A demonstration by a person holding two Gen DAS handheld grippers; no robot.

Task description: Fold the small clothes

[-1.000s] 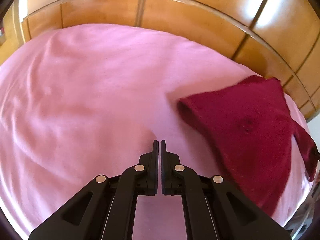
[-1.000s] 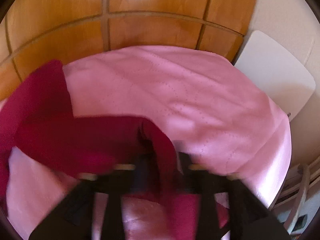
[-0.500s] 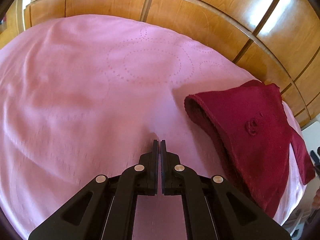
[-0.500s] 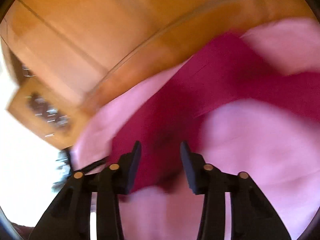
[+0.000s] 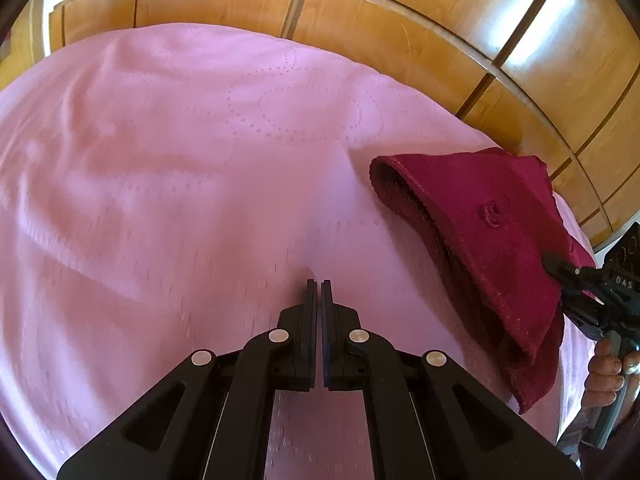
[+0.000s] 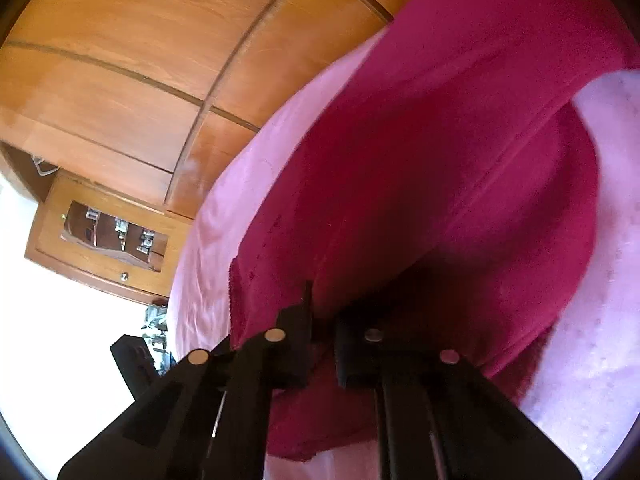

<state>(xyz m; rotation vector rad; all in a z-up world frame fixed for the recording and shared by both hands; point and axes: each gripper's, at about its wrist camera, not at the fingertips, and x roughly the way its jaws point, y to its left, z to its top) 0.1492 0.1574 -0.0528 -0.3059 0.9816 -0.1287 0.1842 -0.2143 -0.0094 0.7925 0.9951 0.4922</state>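
Folded dark red terry cloth [image 5: 492, 240] lying near the right edge of the pink quilted bedspread [image 5: 180, 184], by the wooden headboard [image 5: 400, 40]. Left black gripper [image 5: 319, 284] pressed together, empty, over bare bedspread. Right black gripper [image 6: 320, 320] pinching the cloth's edge.

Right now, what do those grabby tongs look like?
The left tongs are matte black plastic: two flat narrow fingers on angled linkage arms with round silver rivets. The right tongs have the same black build and silver rivets. In the left view their side carries small white letters, and a bare-skinned hand grips the handle.
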